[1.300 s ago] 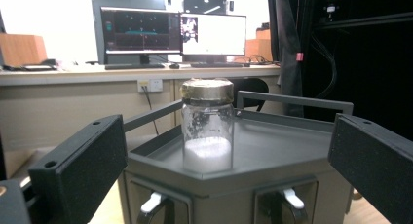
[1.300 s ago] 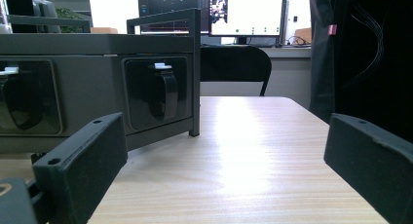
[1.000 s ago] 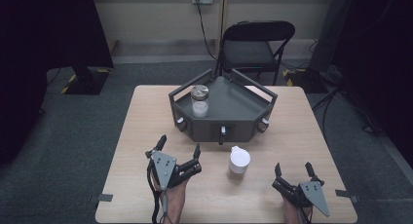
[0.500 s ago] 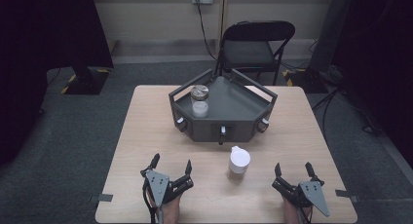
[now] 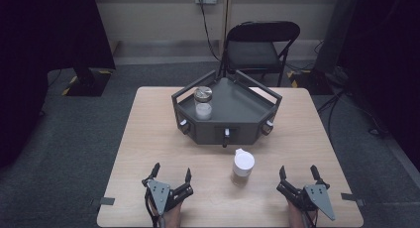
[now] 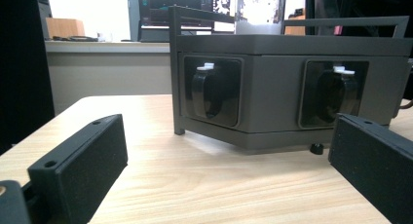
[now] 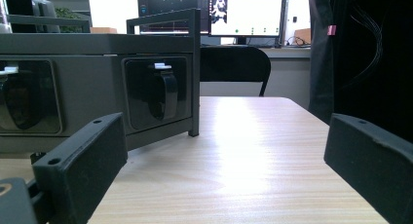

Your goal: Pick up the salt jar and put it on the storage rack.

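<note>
The white cup [image 5: 242, 166] stands upright on the tabletop [image 5: 148, 134], between the two grippers and a little ahead of their jaws, nearer the right pair than the left; nothing touches it, and no writing can be made out on it. The left gripper [image 5: 172, 174] rests low at the near edge of the tabletop with its jaws spread wide and holding nothing. The right gripper [image 5: 298, 172] sits likewise at the near edge, its jaws also wide apart and empty. Straight ahead of both pairs of jaws, well beyond the cup, stands the dark grey tray [image 5: 247, 109], a many-sided box with raised rails; in the left gripper view its front faces [image 6: 287, 92] show recessed black knobs with small white tabs, unlabelled. On the tray's left part stands a glass jar [image 5: 203, 103] with a metal lid, upright. Beyond the tray a black folding chair [image 5: 257, 49] faces the tabletop. In the right gripper view a lit monitor [image 7: 246, 13] shows far ahead of the jaws, its text too small to read.
</note>
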Demonstrator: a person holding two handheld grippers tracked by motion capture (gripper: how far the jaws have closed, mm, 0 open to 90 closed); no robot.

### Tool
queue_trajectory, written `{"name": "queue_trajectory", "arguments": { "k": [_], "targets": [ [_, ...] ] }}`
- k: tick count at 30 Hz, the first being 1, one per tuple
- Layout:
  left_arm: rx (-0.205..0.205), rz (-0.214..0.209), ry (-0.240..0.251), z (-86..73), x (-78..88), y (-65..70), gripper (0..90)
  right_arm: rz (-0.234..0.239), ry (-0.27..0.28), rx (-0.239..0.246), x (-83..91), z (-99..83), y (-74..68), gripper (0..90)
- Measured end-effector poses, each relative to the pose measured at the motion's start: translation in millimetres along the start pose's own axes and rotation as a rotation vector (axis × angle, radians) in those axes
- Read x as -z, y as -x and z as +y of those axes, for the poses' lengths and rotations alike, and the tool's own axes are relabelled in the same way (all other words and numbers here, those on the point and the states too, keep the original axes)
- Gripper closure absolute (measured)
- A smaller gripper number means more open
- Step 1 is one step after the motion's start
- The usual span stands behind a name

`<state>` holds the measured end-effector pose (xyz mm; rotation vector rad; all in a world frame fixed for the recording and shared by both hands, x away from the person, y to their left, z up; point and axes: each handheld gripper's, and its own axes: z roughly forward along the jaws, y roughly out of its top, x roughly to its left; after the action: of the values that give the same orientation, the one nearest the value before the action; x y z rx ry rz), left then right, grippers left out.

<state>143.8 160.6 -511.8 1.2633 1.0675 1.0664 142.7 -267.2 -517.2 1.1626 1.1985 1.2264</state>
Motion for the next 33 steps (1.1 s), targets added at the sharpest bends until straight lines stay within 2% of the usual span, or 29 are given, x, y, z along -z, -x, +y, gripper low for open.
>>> {"name": "queue_trajectory", "arguments": {
  "k": [3, 6, 9, 20, 24, 27, 33],
  "targets": [
    [-0.007, -0.012, 0.012, -2.5, -1.3, -1.8, 0.0, -0.001, 0.000, 0.000, 0.0, -0.1, -0.1, 0.3],
    [0.011, -0.025, 0.021, -4.7, -1.0, -5.1, 0.0, -0.002, 0.002, -0.001, 0.2, -0.3, -0.3, 0.3],
    [-0.015, -0.014, 0.028, -5.6, 0.2, -3.7, 0.0, -0.002, 0.003, -0.001, 0.4, -0.6, -0.3, 0.3],
    [-0.037, -0.005, 0.007, -6.2, 0.2, -2.8, 0.0, -0.003, 0.002, -0.001, 0.4, -0.4, -0.4, 0.2],
    [-0.012, -0.003, 0.000, -5.4, -0.4, -4.4, 0.0, -0.003, 0.001, -0.001, 0.3, -0.2, -0.4, 0.3],
    [-0.016, 0.010, -0.002, -5.0, -1.0, -2.0, 0.1, -0.003, 0.002, 0.000, 0.3, -0.3, -0.4, 0.3],
    [-0.011, 0.009, -0.001, -5.4, -0.8, -2.4, 0.1, -0.002, 0.000, -0.001, 0.2, -0.1, -0.1, 0.2]
  ]
}}
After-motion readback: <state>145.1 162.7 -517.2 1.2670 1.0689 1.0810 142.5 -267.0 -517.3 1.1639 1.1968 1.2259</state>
